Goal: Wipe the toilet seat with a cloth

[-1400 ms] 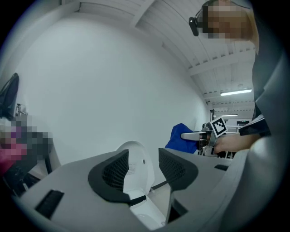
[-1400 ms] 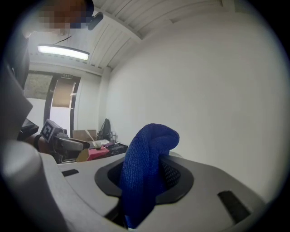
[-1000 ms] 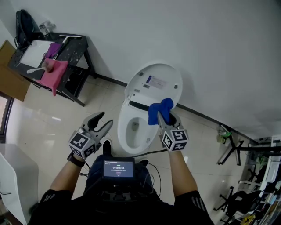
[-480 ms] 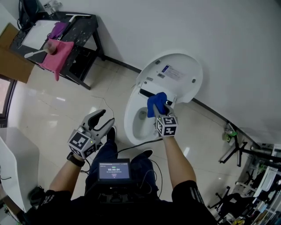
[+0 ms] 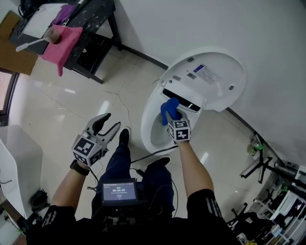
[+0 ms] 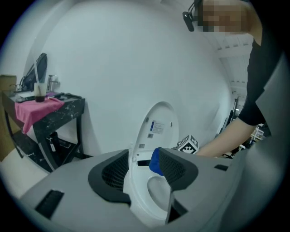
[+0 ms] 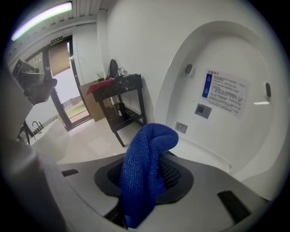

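Clamped in the right gripper (image 5: 171,115): a bunched blue microfibre cloth (image 5: 168,108), now lower and closer to the far end of the white oval toilet seat (image 5: 147,119), just under the raised white lid (image 5: 213,76) with its printed label. A second ago, held up in front of that lid. Left gripper (image 5: 112,122) still hovering near-left over the pale tiled floor (image 5: 71,105), jaws apart, nothing between them. Far left, a black table (image 5: 95,14) draped with pink fabric (image 5: 60,42).

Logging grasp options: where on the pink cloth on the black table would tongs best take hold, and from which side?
Probably the flap of the pink cloth hanging over the black table's edge, approached from the open floor side: it hangs free there, while a cup stands on the part lying flat.
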`<state>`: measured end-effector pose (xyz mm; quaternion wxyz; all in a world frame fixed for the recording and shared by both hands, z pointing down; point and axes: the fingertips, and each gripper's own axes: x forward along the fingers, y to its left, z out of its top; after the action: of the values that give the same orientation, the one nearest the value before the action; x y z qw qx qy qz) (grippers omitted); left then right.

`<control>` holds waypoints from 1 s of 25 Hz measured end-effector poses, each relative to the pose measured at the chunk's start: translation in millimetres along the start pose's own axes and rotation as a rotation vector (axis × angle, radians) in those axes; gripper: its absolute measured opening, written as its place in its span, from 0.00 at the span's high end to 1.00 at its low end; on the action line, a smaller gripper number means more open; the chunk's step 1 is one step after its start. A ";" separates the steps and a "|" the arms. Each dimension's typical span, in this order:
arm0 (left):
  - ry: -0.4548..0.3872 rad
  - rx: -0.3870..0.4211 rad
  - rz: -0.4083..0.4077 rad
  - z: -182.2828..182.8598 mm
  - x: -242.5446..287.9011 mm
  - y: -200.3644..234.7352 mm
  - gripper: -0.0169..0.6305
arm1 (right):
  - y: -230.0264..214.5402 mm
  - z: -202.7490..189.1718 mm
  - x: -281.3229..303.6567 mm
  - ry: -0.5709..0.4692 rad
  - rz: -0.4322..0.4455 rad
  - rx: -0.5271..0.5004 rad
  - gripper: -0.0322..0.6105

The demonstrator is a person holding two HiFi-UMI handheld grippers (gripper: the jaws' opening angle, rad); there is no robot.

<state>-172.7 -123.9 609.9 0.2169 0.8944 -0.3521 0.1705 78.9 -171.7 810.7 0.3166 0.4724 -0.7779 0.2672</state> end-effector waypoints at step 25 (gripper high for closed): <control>0.043 -0.203 0.103 -95.3 1.4 40.7 0.66 | 49.9 -154.6 193.2 0.377 0.131 -0.189 0.73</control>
<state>-214.8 -103.0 702.2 0.3051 0.8446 -0.4082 0.1641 2.6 -150.0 1050.3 0.4813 0.3307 -0.7556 0.2966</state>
